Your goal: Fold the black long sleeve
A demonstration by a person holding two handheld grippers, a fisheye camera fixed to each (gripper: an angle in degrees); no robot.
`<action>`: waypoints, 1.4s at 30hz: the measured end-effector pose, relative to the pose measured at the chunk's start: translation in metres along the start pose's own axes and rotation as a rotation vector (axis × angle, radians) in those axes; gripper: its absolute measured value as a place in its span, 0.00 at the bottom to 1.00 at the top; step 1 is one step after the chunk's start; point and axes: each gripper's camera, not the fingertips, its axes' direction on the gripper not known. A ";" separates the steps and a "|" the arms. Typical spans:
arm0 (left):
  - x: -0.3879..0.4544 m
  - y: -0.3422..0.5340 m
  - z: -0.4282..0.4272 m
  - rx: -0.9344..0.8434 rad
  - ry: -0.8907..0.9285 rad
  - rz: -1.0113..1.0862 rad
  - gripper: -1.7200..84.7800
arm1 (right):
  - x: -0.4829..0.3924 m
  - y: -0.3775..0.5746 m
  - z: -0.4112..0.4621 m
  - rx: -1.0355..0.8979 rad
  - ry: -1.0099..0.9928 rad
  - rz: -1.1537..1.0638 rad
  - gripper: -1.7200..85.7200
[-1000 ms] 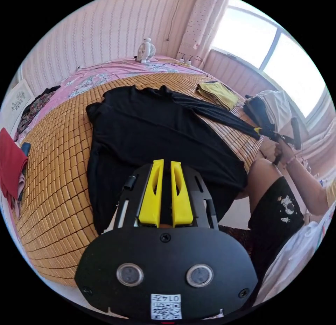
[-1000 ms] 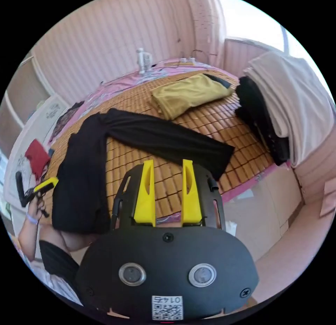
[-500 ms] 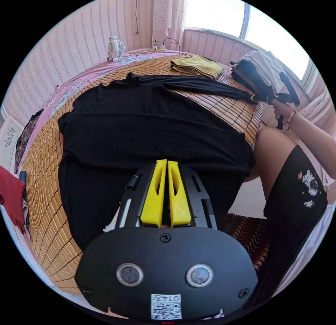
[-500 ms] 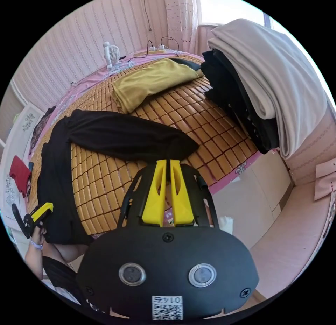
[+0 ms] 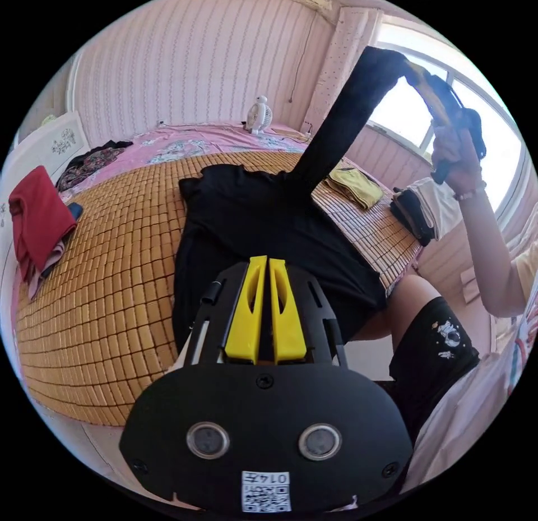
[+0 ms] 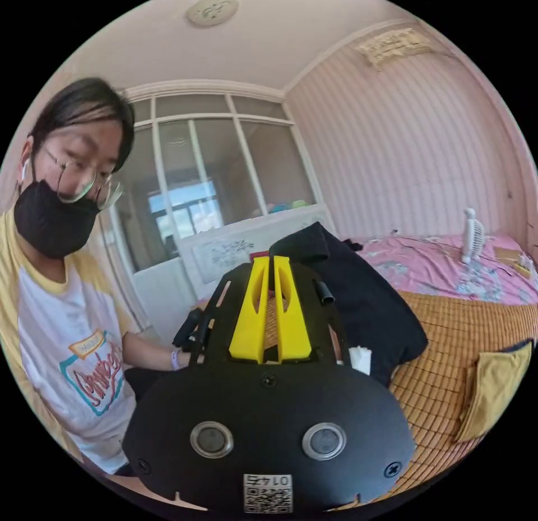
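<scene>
Sleeve [image 5: 342, 117] hangs lifted from the right gripper [image 5: 428, 89], fingers clamped on its cuff, while the shirt [image 5: 263, 229] lies on the bed [image 5: 101, 274]. Left gripper [image 5: 266, 310] fingers are together on the hem. Cuff could slip free.

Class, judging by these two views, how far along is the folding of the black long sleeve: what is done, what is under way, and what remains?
Done: the black long sleeve lies spread on the bamboo mat, one side seemingly folded in. In hand: the right gripper is shut on the sleeve, lifted high above the bed; the left gripper is shut over the hem. Left: laying that sleeve across the body, then folding the body up.
</scene>
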 end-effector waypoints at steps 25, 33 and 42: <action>-0.079 0.022 0.003 -0.371 -0.097 -0.019 0.02 | 0.016 0.165 0.144 -0.724 0.121 0.247 0.10; -0.125 0.010 -0.013 -0.457 -0.104 -0.163 0.05 | 0.035 0.174 0.142 -0.715 0.213 0.296 0.13; -0.205 -0.039 -0.044 -0.198 -0.002 -0.208 0.07 | 0.158 0.124 0.144 -0.606 0.425 0.308 0.14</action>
